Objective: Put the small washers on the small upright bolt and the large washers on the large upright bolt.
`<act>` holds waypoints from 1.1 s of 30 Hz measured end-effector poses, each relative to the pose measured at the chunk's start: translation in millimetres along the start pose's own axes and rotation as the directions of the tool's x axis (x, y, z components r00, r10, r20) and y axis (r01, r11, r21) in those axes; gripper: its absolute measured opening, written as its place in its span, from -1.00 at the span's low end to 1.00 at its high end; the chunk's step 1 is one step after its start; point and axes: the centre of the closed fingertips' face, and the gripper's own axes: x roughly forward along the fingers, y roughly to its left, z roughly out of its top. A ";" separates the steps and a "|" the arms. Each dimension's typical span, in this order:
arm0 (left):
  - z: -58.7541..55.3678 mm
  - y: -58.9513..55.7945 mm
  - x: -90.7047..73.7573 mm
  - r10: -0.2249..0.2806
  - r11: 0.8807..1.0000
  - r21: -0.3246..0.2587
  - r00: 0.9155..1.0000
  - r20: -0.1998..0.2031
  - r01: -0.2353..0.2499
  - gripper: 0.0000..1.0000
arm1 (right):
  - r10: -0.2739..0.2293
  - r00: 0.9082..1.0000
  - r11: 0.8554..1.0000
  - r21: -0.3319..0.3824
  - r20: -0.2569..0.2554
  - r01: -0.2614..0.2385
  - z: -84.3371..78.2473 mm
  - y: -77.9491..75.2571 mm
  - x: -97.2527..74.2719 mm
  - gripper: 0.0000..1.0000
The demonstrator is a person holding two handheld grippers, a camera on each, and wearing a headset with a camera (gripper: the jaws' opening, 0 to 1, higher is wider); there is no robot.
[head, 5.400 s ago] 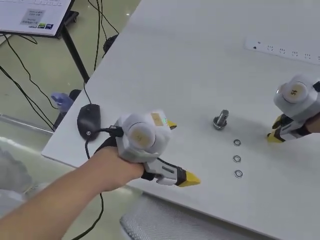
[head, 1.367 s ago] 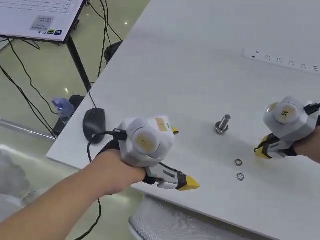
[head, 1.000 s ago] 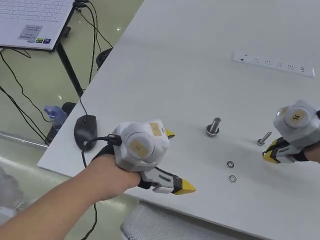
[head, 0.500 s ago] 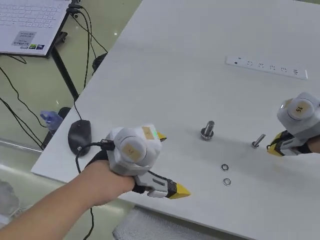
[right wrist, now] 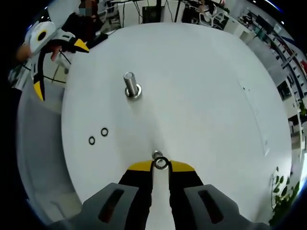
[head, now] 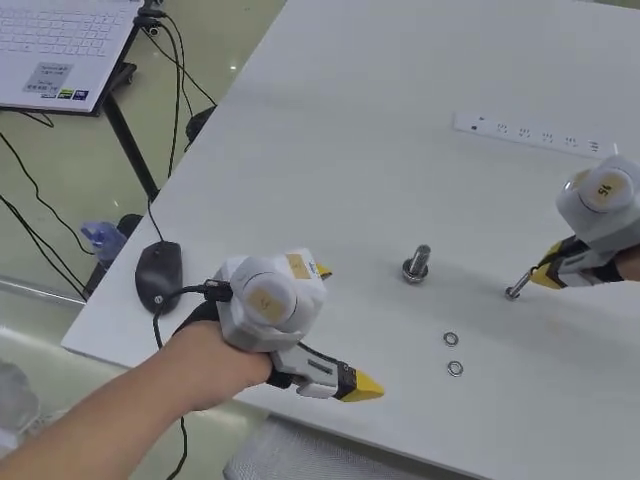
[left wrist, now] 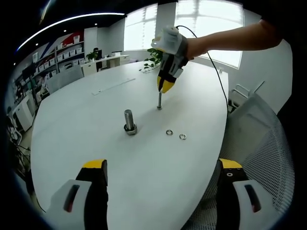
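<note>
Holding a small washer [right wrist: 160, 164] pinched between its narrowed jaws, the right tool [right wrist: 160, 167] hovers at the tip of the small upright bolt [right wrist: 157, 154], low in the right gripper view's centre. Centre the ring on the tip, keep it level, then let go. The left tool [left wrist: 162, 164] hangs spread wide over the tabletop [head: 330, 150]; two washers [head: 450, 339] lie loose near the large bolt [head: 416, 265].

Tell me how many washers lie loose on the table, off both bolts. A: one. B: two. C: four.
B: a washer and a second washer lie side by side on the bare table near the large bolt; a third washer is pinched in the right claw at the small bolt.
</note>
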 end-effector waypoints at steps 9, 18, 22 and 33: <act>-1.6 -2.4 3.8 -0.005 1.000 -0.009 1.000 -0.003 0.005 0.96 | 0.017 1.000 1.000 -0.015 -0.018 -0.017 -0.8 1.2 5.9 -0.75; -2.7 -2.0 4.4 -0.004 1.000 -0.014 1.000 -0.005 0.004 0.94 | 0.021 0.999 0.999 -0.030 -0.034 -0.022 -1.2 -1.5 12.1 -0.75; -6.1 -1.4 5.2 -0.004 1.000 -0.023 1.000 -0.008 0.004 0.94 | 0.025 0.999 0.999 -0.038 -0.046 -0.027 -2.7 -1.5 17.4 -0.75; -8.9 -1.4 6.0 -0.009 1.000 -0.030 1.000 -0.019 0.008 0.89 | 0.036 0.997 0.998 -0.057 -0.075 -0.040 -7.0 -1.2 32.9 -0.75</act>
